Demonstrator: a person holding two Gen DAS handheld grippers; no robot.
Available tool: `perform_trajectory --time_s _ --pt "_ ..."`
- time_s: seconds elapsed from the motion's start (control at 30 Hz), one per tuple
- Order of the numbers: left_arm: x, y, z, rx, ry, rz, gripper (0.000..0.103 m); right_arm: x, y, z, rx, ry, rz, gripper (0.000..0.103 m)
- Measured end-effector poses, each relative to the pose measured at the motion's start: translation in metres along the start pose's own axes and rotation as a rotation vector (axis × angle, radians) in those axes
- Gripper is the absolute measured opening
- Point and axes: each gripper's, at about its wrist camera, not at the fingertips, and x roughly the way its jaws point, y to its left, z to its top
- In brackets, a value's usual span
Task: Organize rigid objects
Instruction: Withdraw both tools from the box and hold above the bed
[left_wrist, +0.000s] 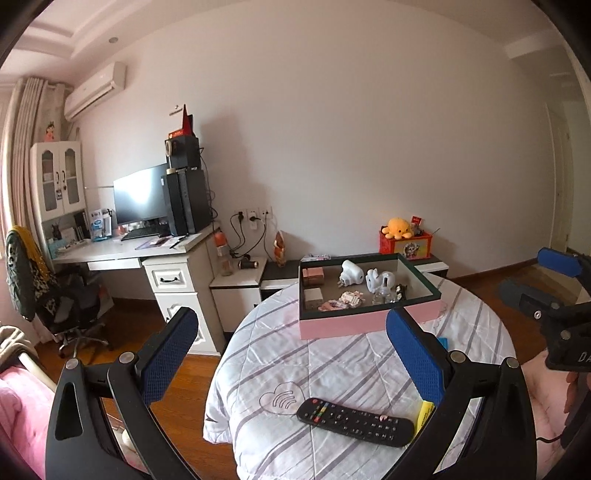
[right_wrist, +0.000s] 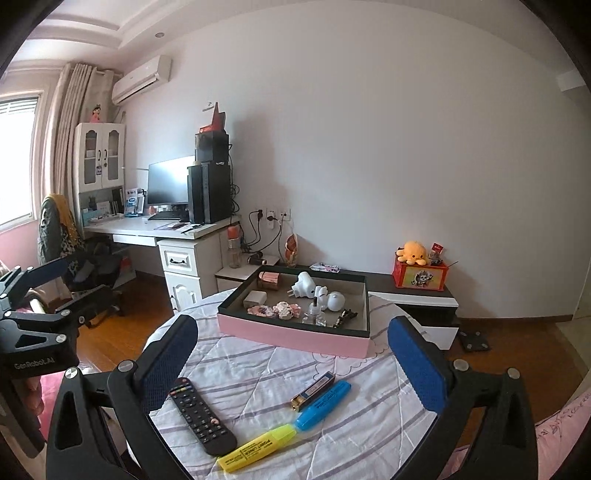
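Observation:
A round table with a striped white quilt (right_wrist: 258, 369) bears a pink box (right_wrist: 288, 338) with a dark rim; it holds a white plug, a small bottle, hair clips and small boxes. In front of the box lie a black remote (right_wrist: 201, 417), a yellow highlighter (right_wrist: 258, 448), a blue highlighter (right_wrist: 325, 404) and a small metal bar (right_wrist: 313, 390). My right gripper (right_wrist: 291, 363) hovers open above these, nothing between its pads. My left gripper (left_wrist: 291, 352) is open too, above the remote (left_wrist: 354, 421) and short of the pink box (left_wrist: 369, 326).
A white desk (left_wrist: 122, 251) with monitor and computer tower stands at the back left, a draped chair (left_wrist: 48, 295) beside it. A low cabinet (right_wrist: 417, 295) behind the table carries a red box and orange plush. Wooden floor surrounds the table; pink bedding lies at both lower corners.

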Motion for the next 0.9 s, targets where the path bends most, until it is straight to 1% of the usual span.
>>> perform_trajectory --time_s 0.13,0.43,0.67,0.9 --pt "-0.004 -0.002 -0.002 0.018 0.005 0.010 0.103 -0.008 0.003 -0.002 -0.004 -0.004 -0.009 0.103" --pt "-0.007 -0.013 -0.003 0.034 0.010 -0.018 0.103 -0.016 0.003 -0.007 -0.006 0.008 -0.025 0.103" --pt "0.000 -0.024 -0.008 0.063 0.038 -0.037 0.103 -0.018 -0.006 -0.012 0.003 0.024 -0.040 0.103" --pt "0.015 -0.028 -0.018 0.078 0.094 -0.038 0.103 -0.010 -0.021 -0.023 0.027 0.072 -0.067 0.103"
